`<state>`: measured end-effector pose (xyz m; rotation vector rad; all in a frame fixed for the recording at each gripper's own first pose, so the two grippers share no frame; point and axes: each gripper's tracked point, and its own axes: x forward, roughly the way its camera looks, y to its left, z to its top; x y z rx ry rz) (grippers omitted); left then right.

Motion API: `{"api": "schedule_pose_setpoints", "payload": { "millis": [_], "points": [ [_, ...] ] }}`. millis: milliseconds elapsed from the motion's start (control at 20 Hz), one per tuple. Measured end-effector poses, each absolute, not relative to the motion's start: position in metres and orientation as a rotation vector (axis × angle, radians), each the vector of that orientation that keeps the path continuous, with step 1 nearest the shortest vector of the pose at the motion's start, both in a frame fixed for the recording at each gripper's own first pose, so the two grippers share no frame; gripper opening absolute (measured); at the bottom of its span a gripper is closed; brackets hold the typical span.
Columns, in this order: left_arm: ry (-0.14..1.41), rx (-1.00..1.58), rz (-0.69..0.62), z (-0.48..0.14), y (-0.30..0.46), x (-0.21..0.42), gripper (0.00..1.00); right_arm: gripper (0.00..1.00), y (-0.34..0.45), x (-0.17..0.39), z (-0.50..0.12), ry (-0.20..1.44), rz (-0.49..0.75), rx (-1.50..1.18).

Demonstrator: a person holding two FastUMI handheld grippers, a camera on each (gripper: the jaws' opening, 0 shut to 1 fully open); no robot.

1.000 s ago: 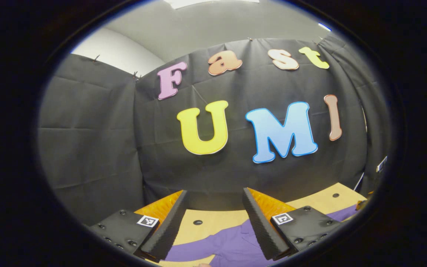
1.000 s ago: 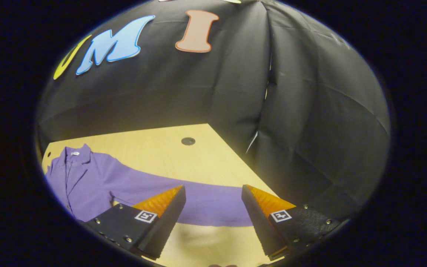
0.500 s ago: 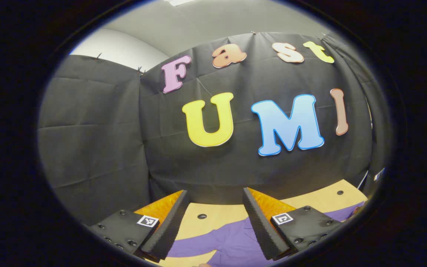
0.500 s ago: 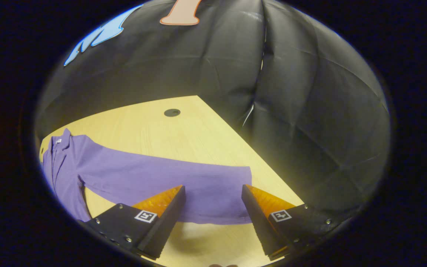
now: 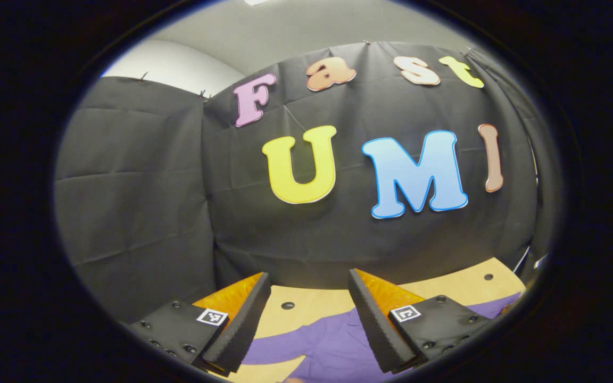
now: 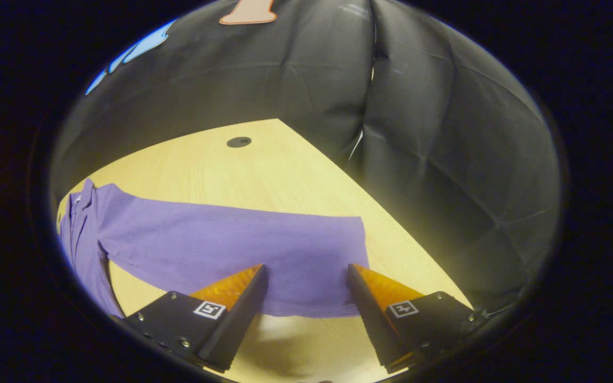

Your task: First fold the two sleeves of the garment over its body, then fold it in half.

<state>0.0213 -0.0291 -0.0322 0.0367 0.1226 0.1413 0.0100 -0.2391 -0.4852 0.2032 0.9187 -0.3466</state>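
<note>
A purple long-sleeved shirt (image 6: pixel 205 239) lies flat on the light wooden table (image 6: pixel 264 165). In the right gripper view one sleeve stretches rightward to its cuff (image 6: pixel 333 266), and the collar sits at the far left edge. My right gripper (image 6: pixel 306 276) is open, hovering just above the cuff end with the sleeve between and below its fingers. In the left gripper view my left gripper (image 5: pixel 309 284) is open too, held level above the purple shirt (image 5: pixel 317 348), whose cloth shows low between the fingers.
Black cloth walls close the table at the back and on the right. A round dark hole (image 6: pixel 238 142) marks the tabletop beyond the sleeve; similar holes (image 5: pixel 287 305) show in the left gripper view. The table's right edge (image 6: pixel 391 234) runs near the cuff.
My right gripper has tipped down and moved in toward the sleeve's cuff, which now looms larger between the fingers. The left gripper has barely shifted. Both stay open.
</note>
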Motion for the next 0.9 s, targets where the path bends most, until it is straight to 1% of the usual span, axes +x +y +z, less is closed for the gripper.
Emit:
{"api": "schedule_pose_setpoints", "payload": {
  "millis": [50, 100, 250, 350, 400, 450, 500, 550, 600, 900],
  "points": [
    [0.122, 0.033, 0.141, -0.032, -0.03, 0.022, 0.99, 0.95, -0.232, 0.01, -0.487, 0.927, -0.329, 0.23],
    [0.121, 0.029, 0.141, -0.033, -0.031, 0.022, 0.99, 0.84, -0.226, 0.013, -0.488, 0.923, -0.322, 0.246],
    [0.118, 0.025, 0.136, -0.033, -0.034, 0.023, 0.99, 0.55, -0.215, 0.019, -0.488, 0.926, -0.286, 0.255],
    [0.115, 0.025, 0.14, -0.032, -0.03, 0.022, 0.99, 0.31, -0.209, 0.023, -0.488, 0.931, -0.284, 0.26],
    [0.114, 0.026, 0.144, -0.032, -0.029, 0.021, 0.99, 0.16, -0.208, 0.023, -0.487, 0.94, -0.301, 0.273],
    [0.113, 0.026, 0.147, -0.033, -0.027, 0.022, 0.99, 0.1, -0.207, 0.022, -0.487, 0.948, -0.318, 0.291],
    [0.112, 0.025, 0.149, -0.033, -0.026, 0.022, 0.99, 0.08, -0.207, 0.024, -0.487, 0.958, -0.333, 0.317],
    [0.112, 0.025, 0.15, -0.033, -0.026, 0.022, 0.99, 0.03, -0.207, 0.023, -0.485, 0.969, -0.345, 0.337],
    [0.111, 0.024, 0.151, -0.033, -0.024, 0.022, 0.99, 0.02, -0.207, 0.025, -0.486, 0.979, -0.351, 0.349],
    [0.113, 0.013, 0.138, -0.037, -0.022, 0.026, 0.99, 0.01, -0.196, 0.028, -0.477, 1.001, -0.336, 0.406]
  ]
}}
